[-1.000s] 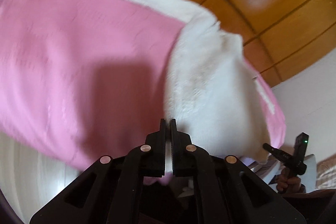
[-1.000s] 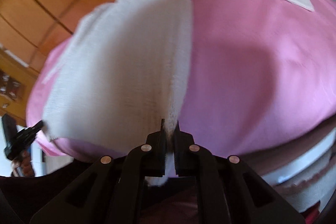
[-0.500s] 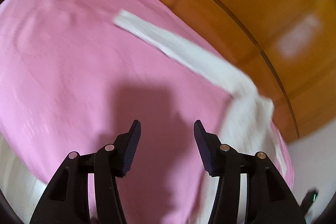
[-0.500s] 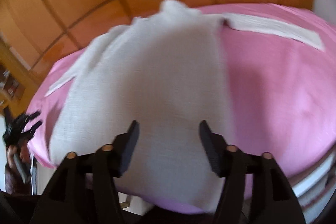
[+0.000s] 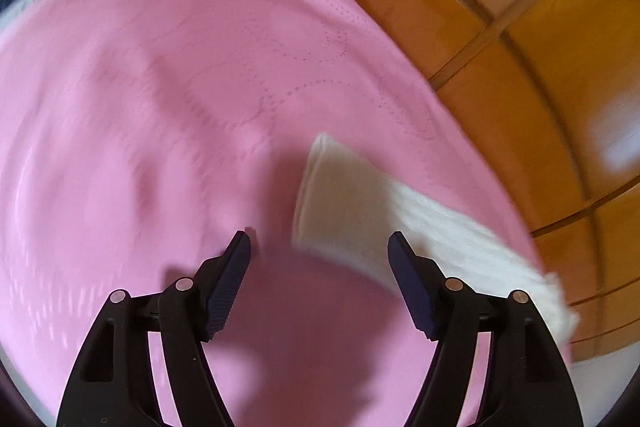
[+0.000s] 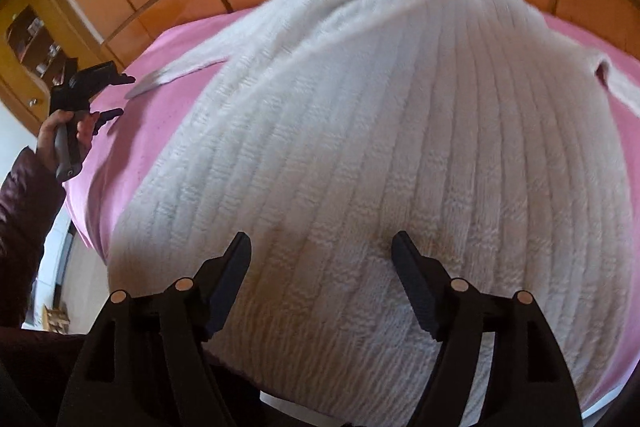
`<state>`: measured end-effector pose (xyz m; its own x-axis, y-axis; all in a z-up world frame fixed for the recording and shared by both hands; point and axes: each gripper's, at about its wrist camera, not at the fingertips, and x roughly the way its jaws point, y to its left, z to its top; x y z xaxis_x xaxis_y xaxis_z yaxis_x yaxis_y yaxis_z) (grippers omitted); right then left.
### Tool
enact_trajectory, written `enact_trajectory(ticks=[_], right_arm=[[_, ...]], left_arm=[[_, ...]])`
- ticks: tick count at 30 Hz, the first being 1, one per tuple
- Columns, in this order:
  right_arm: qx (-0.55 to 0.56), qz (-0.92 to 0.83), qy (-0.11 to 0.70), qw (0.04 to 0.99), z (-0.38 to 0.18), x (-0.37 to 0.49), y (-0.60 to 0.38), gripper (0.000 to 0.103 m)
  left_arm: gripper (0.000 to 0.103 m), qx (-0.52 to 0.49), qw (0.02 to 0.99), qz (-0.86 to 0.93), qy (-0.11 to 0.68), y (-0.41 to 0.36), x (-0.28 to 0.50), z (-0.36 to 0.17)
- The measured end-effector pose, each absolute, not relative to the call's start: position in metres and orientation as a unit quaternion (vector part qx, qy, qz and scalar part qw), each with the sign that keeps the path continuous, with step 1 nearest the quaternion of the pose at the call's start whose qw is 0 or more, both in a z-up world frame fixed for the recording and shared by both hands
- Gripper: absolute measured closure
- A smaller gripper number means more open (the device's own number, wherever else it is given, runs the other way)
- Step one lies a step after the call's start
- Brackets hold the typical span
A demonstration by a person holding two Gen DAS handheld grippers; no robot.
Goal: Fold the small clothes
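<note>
Left gripper (image 5: 318,247), fingers apart, nearest the white sweater's sleeve (image 5: 360,211) at one o'clock — running off toward four; the right's fingers (image 6: 234,267) are parted too — both just opened, nothing between.

Sweater (image 6: 400,147): white, ribbed knit. Bed cover (image 5: 160,107): pink, dotted stitching. Wall panels (image 5: 540,27): orange wood.

The white sweater's (image 6: 380,155) hem is cut off below; its sleeve (image 5: 420,227) is motion-blurred.
</note>
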<state>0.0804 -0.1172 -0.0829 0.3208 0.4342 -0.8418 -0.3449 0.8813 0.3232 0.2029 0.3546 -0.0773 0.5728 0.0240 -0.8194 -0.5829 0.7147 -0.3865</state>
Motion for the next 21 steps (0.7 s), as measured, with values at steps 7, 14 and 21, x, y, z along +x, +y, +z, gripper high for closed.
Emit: enact_trajectory(ticks=[7, 14, 21], right_arm=[[0.027, 0.244, 0.536, 0.808, -0.087, 0.084, -0.105, 0.011], [0.02, 0.242, 0.535, 0.809, -0.09, 0.086, -0.106, 0.01], [-0.007, 0.236, 0.529, 0.815, -0.093, 0.088, -0.084, 0.003]], left_arm=[[0.095, -0.244, 0.84, 0.187, 0.447, 0.366, 0.24, -0.07], [0.097, -0.268, 0.87, 0.303, 0.282, 0.452, 0.177, 0.019], [0.098, -0.223, 0.855, 0.366, 0.294, 0.485, 0.14, 0.019]])
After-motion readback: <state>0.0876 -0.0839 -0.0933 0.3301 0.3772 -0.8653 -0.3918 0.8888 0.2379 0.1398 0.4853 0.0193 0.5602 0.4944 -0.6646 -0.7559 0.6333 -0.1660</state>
